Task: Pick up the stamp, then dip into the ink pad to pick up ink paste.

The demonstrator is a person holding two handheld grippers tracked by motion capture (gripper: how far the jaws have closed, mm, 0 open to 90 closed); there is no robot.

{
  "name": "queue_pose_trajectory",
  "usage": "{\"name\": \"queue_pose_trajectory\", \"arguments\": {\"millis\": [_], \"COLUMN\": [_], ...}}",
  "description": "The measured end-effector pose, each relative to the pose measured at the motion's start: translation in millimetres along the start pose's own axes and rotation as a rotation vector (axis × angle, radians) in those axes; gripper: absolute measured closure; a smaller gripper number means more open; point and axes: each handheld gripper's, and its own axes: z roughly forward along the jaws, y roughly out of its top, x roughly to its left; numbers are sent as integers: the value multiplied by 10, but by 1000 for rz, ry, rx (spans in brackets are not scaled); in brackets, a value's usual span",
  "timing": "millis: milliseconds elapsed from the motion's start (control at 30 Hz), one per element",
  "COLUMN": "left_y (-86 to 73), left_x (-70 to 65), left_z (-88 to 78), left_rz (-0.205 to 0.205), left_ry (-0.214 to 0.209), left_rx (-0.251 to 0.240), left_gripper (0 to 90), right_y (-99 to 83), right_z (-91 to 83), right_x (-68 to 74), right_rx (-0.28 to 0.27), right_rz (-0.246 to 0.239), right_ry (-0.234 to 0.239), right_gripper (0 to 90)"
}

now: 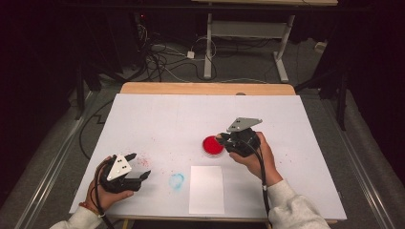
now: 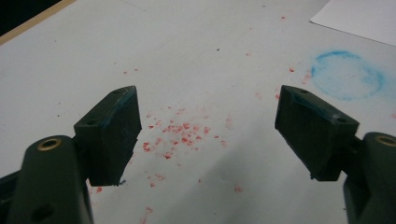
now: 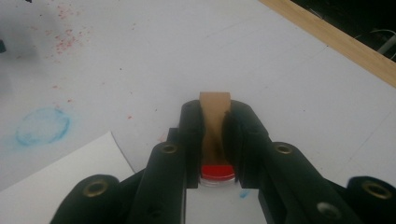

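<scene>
So the right gripper (image 3: 215,135) is clenched on a stamp (image 3: 215,123), its red face (image 3: 217,171) toward the camera, with the red ink pad (image 1: 213,145) just beside it. Left gripper (image 2: 208,135) is released, hovering over red specks (image 2: 180,133) on the desk (image 1: 157,119).

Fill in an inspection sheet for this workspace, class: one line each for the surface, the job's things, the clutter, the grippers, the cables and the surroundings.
Surface: white table top, wooden strip along the far edge.
Job's things: brown stamp with a red base; round red ink pad; white paper sheet near the front edge.
Clutter: blue ring mark; red specks scattered on the surface.
Grippers: left gripper open, holding nothing, low over the red specks; right gripper shut on the stamp, beside the ink pad.
Cables: one trails from each gripper; a tangle lies on the floor beyond the table.
Surroundings: dark room, white desk frame behind.
</scene>
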Motion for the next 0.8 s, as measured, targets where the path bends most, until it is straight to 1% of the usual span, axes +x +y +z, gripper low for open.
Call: {"name": "queue_pose_trajectory", "arguments": {"millis": [33, 67, 167, 267, 300, 333, 433, 500, 633, 800], "left_y": [2, -3, -6, -16, -17, -21, -19, -18, -18, -18], "left_x": [6, -3, -6, 2, 11, 7, 4, -6, -2, 4], "left_z": [2, 1, -2, -5, -4, -3, -5, -3, 3, 12], "left_rz": [13, 4, 13, 12, 21, 10, 14, 15, 10, 7], "left_ry": [4, -3, -2, -3, -1, -8, -13, -8, -13, -15], "left_rx": [-4, 2, 4, 7, 3, 10, 11, 12, 14, 16], "left_gripper": [218, 217, 216, 216, 216, 216, 212, 207, 202, 198], "right_y": [-9, -18, -29, -23, -19, -15, -4, 2, 28, 93], "right_z": [-18, -32, -68, -86, -93, -98, -119, -137, -154, -138], "right_x": [2, -3, -11, -23, -25, -24, -19, -25, -40, -56], "right_rx": [2, 1, 0, -6, -7, -7, -9, -11, -13, 2], "right_rz": [-1, -6, -1, -3, -2, -3, -5, -6, -5, -10], "right_ry": [-2, -2, -6, -8, -7, -6, -5, -9, -10, -9], "right_gripper": [766, 766, 766, 766, 766, 766, 765, 765, 766, 766]}}
